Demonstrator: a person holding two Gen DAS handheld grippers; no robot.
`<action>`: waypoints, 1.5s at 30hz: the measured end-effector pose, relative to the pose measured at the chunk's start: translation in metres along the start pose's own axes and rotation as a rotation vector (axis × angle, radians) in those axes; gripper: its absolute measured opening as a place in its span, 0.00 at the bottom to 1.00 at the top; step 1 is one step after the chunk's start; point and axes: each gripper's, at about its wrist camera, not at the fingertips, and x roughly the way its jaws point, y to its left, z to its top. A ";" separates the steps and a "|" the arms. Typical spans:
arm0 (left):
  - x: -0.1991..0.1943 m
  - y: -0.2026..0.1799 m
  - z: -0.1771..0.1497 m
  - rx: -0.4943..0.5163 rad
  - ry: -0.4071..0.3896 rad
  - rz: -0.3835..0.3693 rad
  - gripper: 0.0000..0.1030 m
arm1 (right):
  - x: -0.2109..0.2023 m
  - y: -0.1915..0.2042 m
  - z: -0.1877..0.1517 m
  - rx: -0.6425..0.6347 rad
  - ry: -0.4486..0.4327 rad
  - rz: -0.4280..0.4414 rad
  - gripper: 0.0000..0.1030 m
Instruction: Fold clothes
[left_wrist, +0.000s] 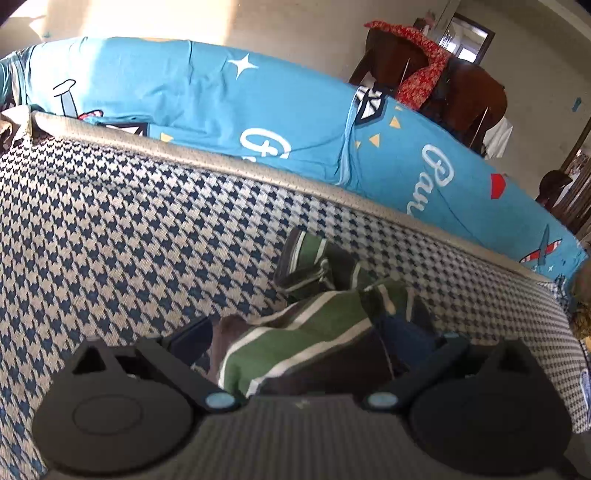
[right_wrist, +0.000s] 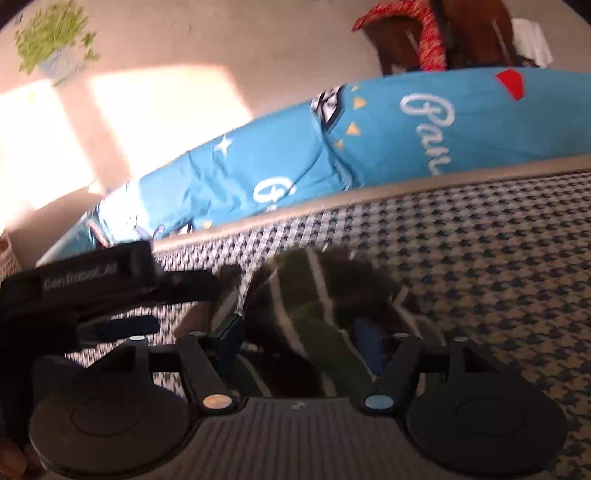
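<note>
Where houndstooth woven mat (left_wrist: 129, 229) lies, left claw (left_wrist: 314, 343) and right claw (right_wrist: 295, 332) each pinch bunched striped garment (left_wrist: 295, 339) (green, brown, white).

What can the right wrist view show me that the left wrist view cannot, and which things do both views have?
Only the right wrist view shows a green plant, sunlit patches on the floor, and the left tool's black body beside the garment. Only the left wrist view shows a doorway behind the brown furniture. Both show the green striped garment bunched between tool fingers on the houndstooth cover, the blue printed sheet behind it, and a red patterned cloth draped on the furniture.
</note>
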 end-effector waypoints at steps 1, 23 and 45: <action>0.004 0.003 -0.002 -0.009 0.021 0.017 1.00 | 0.004 0.002 -0.002 -0.013 0.015 -0.013 0.65; 0.028 -0.008 -0.013 0.021 0.108 0.022 1.00 | -0.022 -0.075 -0.002 0.197 -0.020 -0.288 0.09; 0.035 -0.029 -0.019 0.094 0.091 -0.002 1.00 | -0.058 -0.131 0.003 0.354 -0.067 -0.387 0.09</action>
